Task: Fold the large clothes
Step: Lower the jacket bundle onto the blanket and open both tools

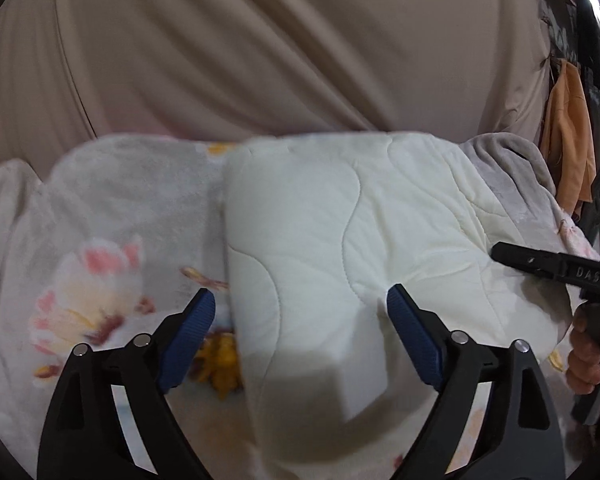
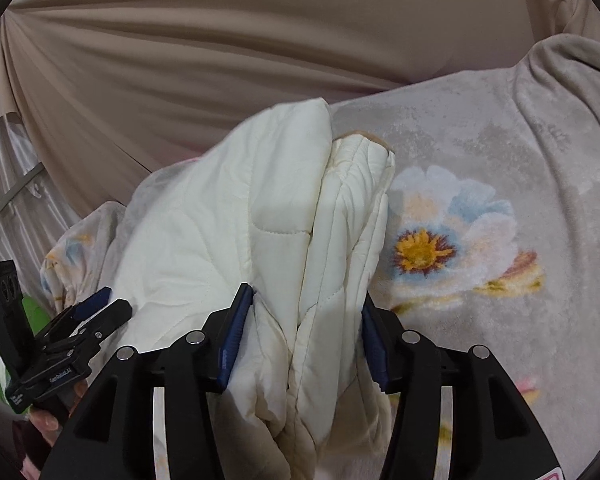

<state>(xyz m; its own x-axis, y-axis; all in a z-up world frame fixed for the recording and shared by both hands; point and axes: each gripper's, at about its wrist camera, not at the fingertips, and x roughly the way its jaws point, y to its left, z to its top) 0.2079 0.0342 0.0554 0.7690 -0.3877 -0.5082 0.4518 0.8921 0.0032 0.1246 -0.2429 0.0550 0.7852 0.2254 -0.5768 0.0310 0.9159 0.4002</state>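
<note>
Cream quilted garment (image 1: 340, 240) lies folded on the floral blanket (image 1: 100, 220), beige curtain (image 1: 260, 40) behind. Left gripper (image 1: 300, 308) spread wide, pads clear of the cloth though the fold's corner sits between them. Right gripper (image 2: 306, 320) partly spread around a thick bunched edge; pads seem just touching, grip doubtful. Risk: that bunch springs apart on release and the stacked layers slide, undoing the fold; a pad could snag and drag cloth. Count: one garment; one blanket; two grippers.

Both wrist cameras look forward and downward, close over the cream quilted garment (image 1: 340, 240) (image 2: 240, 220), shared with the floral blanket (image 1: 100, 220) (image 2: 480, 200).
</note>
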